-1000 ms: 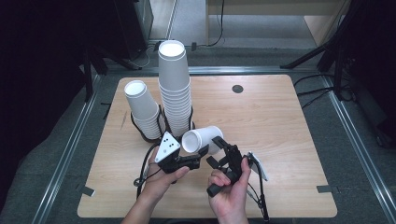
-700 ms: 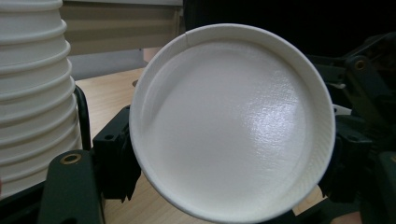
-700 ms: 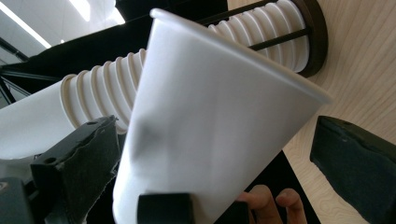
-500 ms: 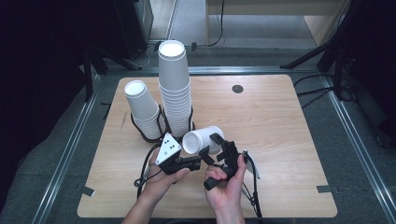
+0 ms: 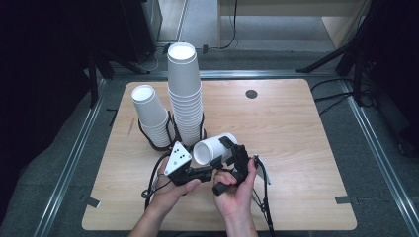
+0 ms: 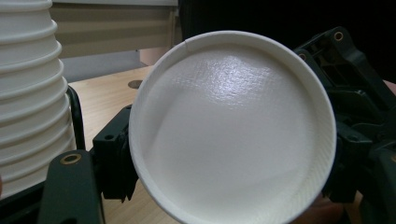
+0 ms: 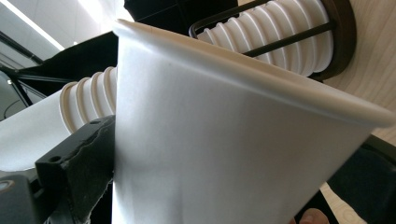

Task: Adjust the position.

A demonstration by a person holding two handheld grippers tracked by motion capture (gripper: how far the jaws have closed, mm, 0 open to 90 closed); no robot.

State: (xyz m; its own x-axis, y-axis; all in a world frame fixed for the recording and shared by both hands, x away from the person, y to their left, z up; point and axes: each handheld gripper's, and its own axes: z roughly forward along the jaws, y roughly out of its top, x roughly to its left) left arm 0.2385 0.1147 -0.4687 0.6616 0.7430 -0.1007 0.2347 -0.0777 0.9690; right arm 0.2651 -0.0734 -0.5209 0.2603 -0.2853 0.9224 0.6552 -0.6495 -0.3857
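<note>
A white paper cup [image 5: 217,148] lies on its side in the air over the front of the wooden table [image 5: 296,138], mouth turned toward my left gripper [image 5: 210,167]. That gripper is shut on the cup's lower rim; the cup's open mouth [image 6: 233,130] faces its camera. My right gripper [image 5: 232,150] straddles the cup's body from the right. Its jaws have just been closing with the cup [image 7: 224,140] between them, and one black pad [image 7: 79,177] lies against the cup wall.
A tall stack of white cups [image 5: 184,94] and a shorter leaning stack [image 5: 150,116] stand in black wire holders [image 5: 158,143] just behind the hands. A dark round hole [image 5: 251,94] sits at the table's back. Cables trail toward the front edge.
The right hand has shifted slightly toward the cup and its jaws have narrowed around it. The left hand and the cup have stayed in place.
</note>
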